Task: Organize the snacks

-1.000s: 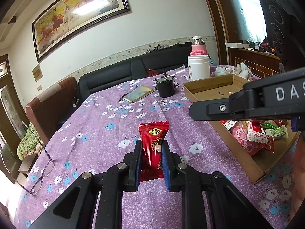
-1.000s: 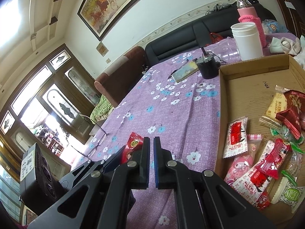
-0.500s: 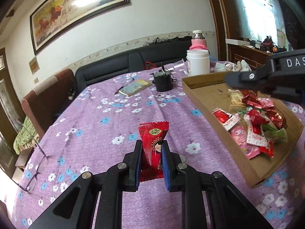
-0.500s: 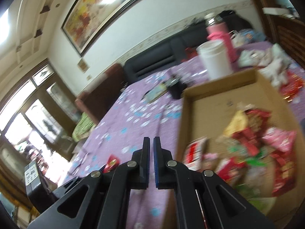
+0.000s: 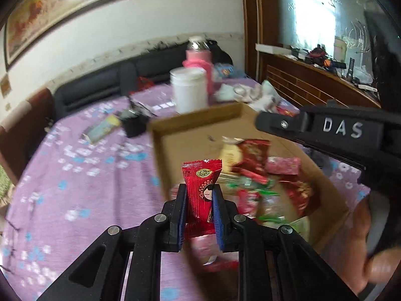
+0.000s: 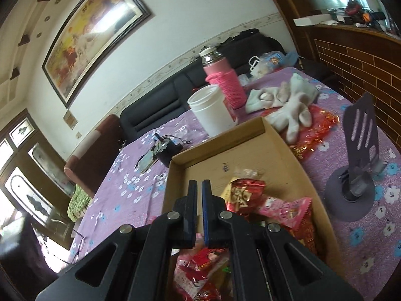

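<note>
My left gripper (image 5: pixel 199 198) is shut on a red snack packet (image 5: pixel 200 183) with a cartoon face, held upright in the air over the near left part of the cardboard box (image 5: pixel 198 118). Several wrapped snacks (image 5: pixel 253 160) lie heaped in that box. The right gripper (image 6: pixel 196 194) is shut with nothing between its fingers and hovers over the box (image 6: pixel 218 143), above its snack pile (image 6: pixel 248 195). In the left wrist view the right gripper's black body (image 5: pixel 325 130) crosses the upper right, with a hand (image 5: pixel 371 248) below it.
A white jar (image 6: pixel 213 110), a pink bottle (image 6: pixel 223 80), white gloves (image 6: pixel 288 100) and a red foil bag (image 6: pixel 315 130) stand behind the box on the purple flowered cloth (image 6: pixel 135 183). A phone stand (image 6: pixel 356 165) is at the right. A black cup (image 5: pixel 135 125) sits left of the box.
The left gripper carried the red packet rightward from over the cloth to above the box. The right gripper swung right, from the box's left edge to over its snack pile.
</note>
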The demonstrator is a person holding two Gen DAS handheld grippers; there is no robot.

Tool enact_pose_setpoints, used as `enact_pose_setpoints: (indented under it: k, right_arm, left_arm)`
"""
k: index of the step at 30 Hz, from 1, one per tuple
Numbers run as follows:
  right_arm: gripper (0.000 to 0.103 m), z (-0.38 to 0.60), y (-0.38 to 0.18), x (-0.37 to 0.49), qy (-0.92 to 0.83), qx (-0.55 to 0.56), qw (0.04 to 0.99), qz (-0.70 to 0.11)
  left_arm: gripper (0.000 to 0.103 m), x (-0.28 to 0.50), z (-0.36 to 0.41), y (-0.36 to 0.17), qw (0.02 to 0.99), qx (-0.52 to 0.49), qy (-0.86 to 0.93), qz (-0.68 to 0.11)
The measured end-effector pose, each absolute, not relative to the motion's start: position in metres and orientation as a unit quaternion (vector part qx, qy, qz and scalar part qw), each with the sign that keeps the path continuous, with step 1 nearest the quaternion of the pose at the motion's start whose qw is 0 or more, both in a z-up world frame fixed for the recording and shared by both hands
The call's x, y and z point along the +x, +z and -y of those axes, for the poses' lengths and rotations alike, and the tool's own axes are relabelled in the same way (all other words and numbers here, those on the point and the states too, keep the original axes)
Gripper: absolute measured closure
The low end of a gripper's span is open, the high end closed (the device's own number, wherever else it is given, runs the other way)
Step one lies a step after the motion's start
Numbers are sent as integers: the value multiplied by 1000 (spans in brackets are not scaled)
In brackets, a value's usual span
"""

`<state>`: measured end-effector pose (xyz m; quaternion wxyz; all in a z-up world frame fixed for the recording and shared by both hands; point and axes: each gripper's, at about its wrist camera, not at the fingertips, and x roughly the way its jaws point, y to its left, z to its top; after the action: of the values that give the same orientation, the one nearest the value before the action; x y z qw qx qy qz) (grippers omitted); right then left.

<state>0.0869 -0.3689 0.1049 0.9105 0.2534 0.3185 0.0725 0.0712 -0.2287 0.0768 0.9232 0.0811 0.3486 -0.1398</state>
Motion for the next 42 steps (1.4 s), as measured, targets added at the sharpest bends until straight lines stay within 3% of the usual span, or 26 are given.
enact_pose_setpoints:
  k: [5,9,10,13,18,21,26,31,42]
  right_arm:
    - [99,376,103,90,58,259,910,-319]
    - [99,376,104,88,57,262,909,-320]
    - [99,376,104,87,54,260,910,-319]
    - [98,377,108,85,43,253,914,-315]
    - [83,379,113,81,25,247,919,-306]
    - [66,371,122,76,17,228,927,-298]
    - [32,340,137,45,26,182,938,-293]
    - [8,307,140,-17,36,102,952,-287]
    - [0,299,94,-102,-72,69,950,-295]
  left_arm:
    - [80,78,246,63,912,71,-158,-371]
    - [32,69,245,69,920,73,-154,-352]
    - [29,64,243,74,926,72,-152,-337]
    - [29,55,237,83,929,79,-150,-328]
    - [23,22,205,92,936,76,-138,-316]
    - [12,-3,180,91,940,72,-123,-311]
    - [7,-43,134,78,937,69,-98,-328]
    - [1,-69,110,66,945,84,-62,-309]
    - [1,-69,114,50,939,90,-61,-326]
